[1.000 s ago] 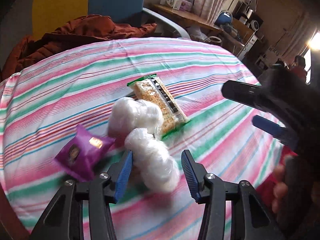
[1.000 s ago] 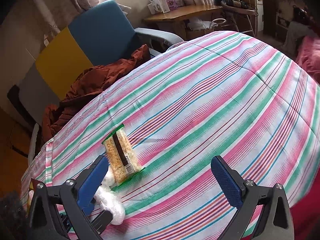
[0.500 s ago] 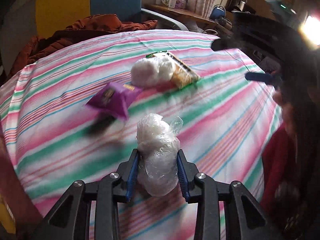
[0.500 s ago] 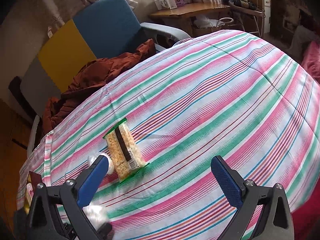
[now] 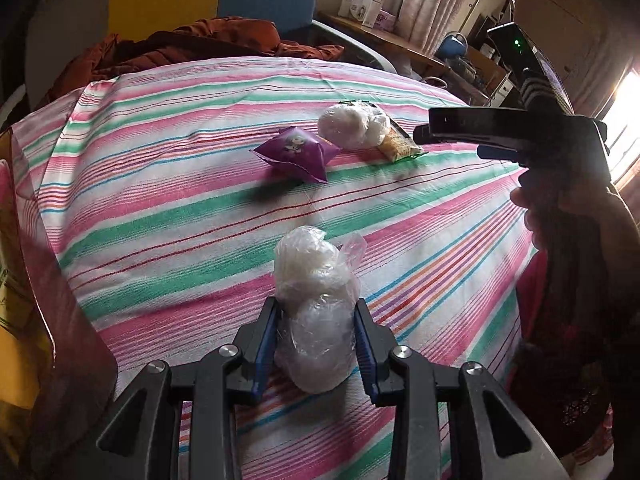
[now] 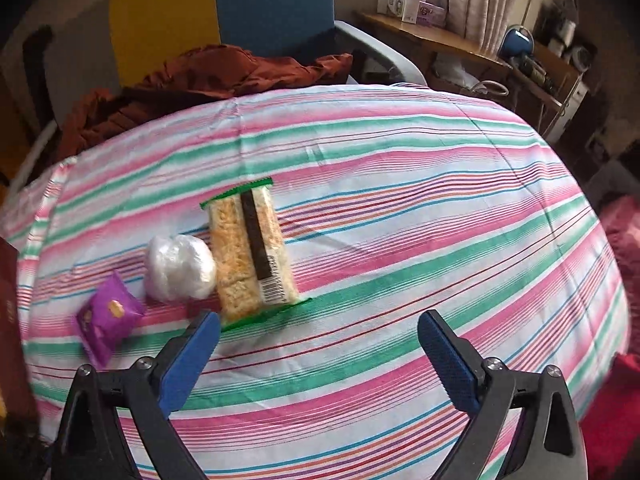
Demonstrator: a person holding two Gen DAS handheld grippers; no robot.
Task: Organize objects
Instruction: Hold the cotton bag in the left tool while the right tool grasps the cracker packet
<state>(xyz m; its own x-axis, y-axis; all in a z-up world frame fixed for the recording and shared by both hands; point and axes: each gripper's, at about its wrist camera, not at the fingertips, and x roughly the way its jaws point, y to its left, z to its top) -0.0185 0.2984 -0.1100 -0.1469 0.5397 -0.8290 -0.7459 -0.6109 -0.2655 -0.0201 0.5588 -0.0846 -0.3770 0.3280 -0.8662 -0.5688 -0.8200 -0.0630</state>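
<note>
In the left wrist view, a clear plastic bundle (image 5: pixel 316 312) is being pinched between the blue pads of the left gripper (image 5: pixel 316 344), just above the striped cloth (image 5: pixel 168 216); this bundle is not being shown at all in the right wrist view. Farther out, a purple packet (image 5: pixel 294 154), a second white bundle (image 5: pixel 354 126) and a cracker pack (image 5: pixel 398 146) are being seen lying close together, with the cracker pack partly covered by the white bundle and by the right gripper (image 5: pixel 460 134), which is being held in a hand (image 5: pixel 560 216) at the right edge. In the right wrist view, the jaws of the right gripper (image 6: pixel 318 350) are being narrowed from a wide spread, with nothing between them. Only there is the cracker pack (image 6: pixel 252 248) being shown whole, touching the white bundle (image 6: pixel 180 268), the purple packet (image 6: pixel 108 320) lying apart. The print on the packet is being blurred beyond reading. A dark red box (image 5: pixel 48 304) is being cut off at the left edge.
</note>
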